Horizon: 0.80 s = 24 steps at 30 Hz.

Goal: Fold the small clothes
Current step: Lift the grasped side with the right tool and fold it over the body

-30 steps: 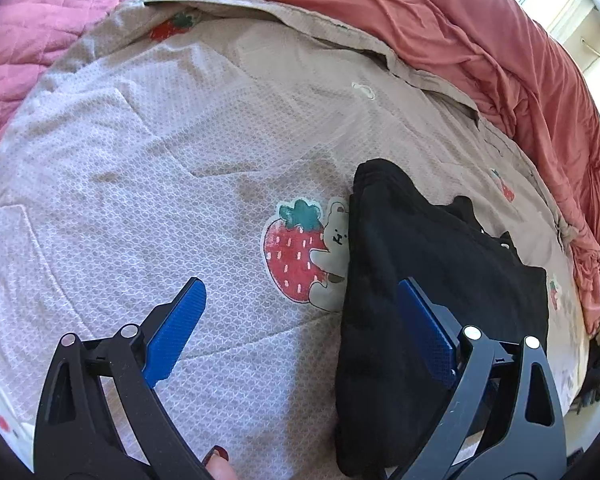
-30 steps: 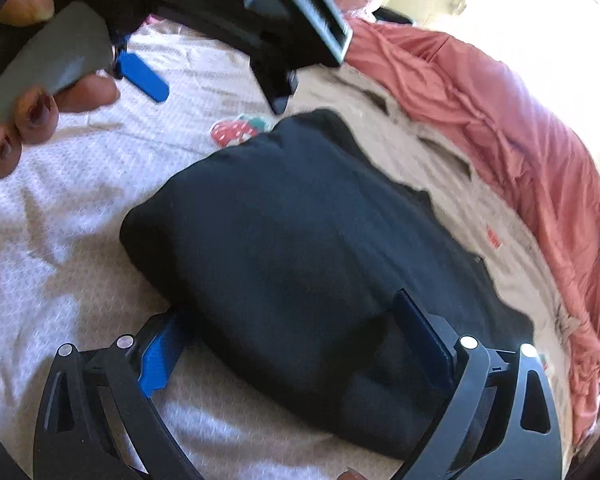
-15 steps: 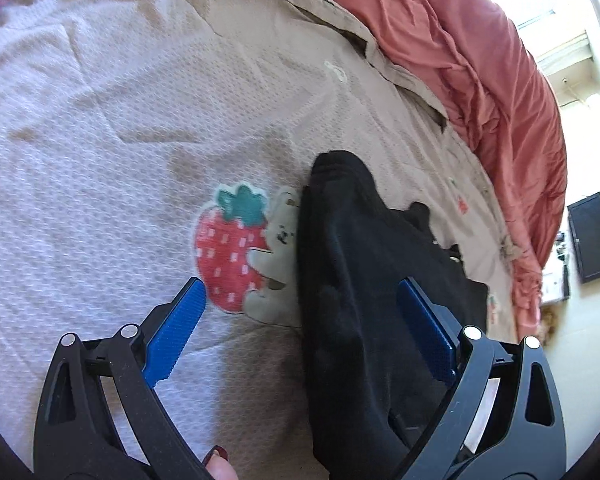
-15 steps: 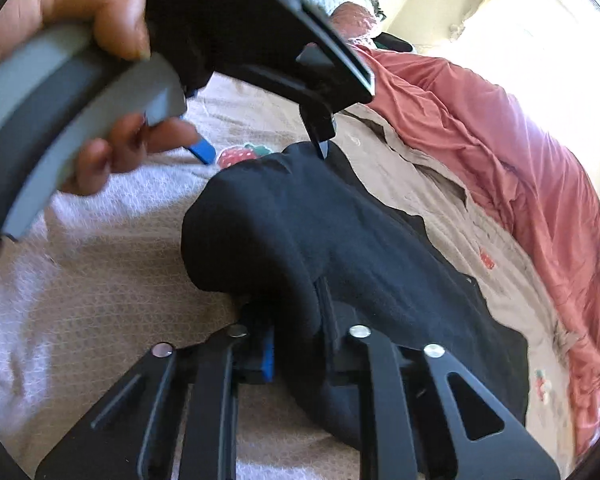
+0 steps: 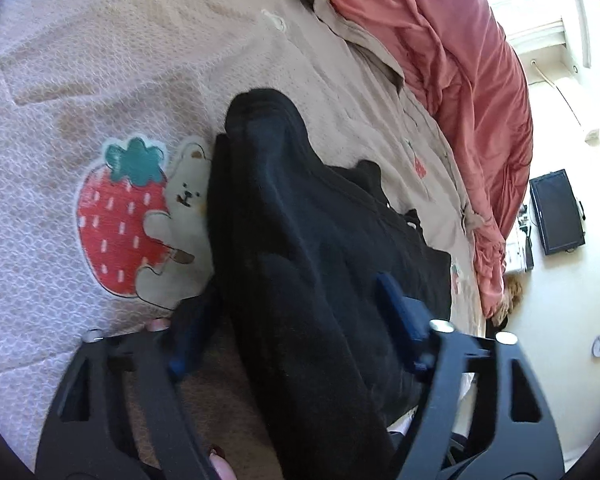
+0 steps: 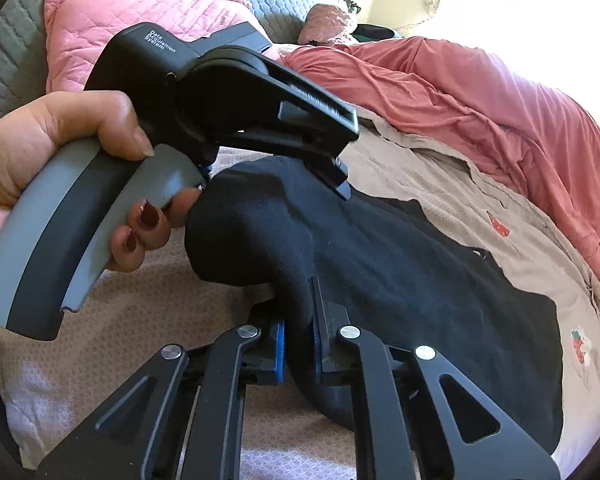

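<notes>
Your right tool (image 6: 298, 350) is clamped on the near edge of the black garment (image 6: 400, 264) lying on the bed (image 5: 112, 80), your left tool (image 5: 296, 320) has just been closing around its bunched far end, so the fold's barely started.

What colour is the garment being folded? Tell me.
Black, plain; the garment shows best in the right wrist view.
</notes>
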Motion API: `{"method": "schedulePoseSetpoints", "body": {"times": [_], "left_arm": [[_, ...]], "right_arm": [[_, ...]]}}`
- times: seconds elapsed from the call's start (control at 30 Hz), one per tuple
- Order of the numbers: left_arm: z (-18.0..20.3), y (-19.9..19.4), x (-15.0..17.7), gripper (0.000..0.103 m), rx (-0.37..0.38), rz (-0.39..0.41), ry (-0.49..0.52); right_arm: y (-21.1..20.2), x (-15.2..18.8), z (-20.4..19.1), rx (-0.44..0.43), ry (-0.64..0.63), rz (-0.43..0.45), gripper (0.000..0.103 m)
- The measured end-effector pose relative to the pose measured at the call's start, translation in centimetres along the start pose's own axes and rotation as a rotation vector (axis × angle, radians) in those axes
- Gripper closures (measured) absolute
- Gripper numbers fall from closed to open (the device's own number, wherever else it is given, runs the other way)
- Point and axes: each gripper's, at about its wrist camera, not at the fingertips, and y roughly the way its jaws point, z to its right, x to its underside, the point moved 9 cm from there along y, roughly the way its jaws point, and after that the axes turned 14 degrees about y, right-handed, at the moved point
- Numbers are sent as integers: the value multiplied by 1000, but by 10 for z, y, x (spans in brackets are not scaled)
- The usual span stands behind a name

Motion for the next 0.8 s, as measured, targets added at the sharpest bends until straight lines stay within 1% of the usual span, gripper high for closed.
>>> {"method": "schedulePoseSetpoints", "body": {"times": [0.03,0.07,0.17,0.23,0.33,0.4,0.5,0.63,0.73,0.8], "left_arm": [[1,2,1,52,3,-5,1],[2,5,3,58,6,-15,4],[3,9,6,65,-10,-25,14],[4,9,6,75,-12,-19,13],[7,7,6,81,-29,-6,23],[14,2,3,83,-39,6,45],[27,-5,0,87,-27,33,63],[48,-17,0,88,-29,74,88],[68,-22,3,88,-19,98,84],[85,-22,3,88,-38,105,107]], "right_arm": [[0,1,1,0,2,-1,94],[1,1,0,-1,2,-4,94],[0,1,0,-1,1,-6,94],[-1,1,0,0,2,-5,94],[-4,-1,3,-1,8,0,94],[-8,-2,5,0,10,9,94],[-16,-5,11,-2,21,26,94],[-31,-7,23,-4,48,42,95],[-46,-8,37,3,71,62,95],[-53,-7,47,4,94,68,95]]}}
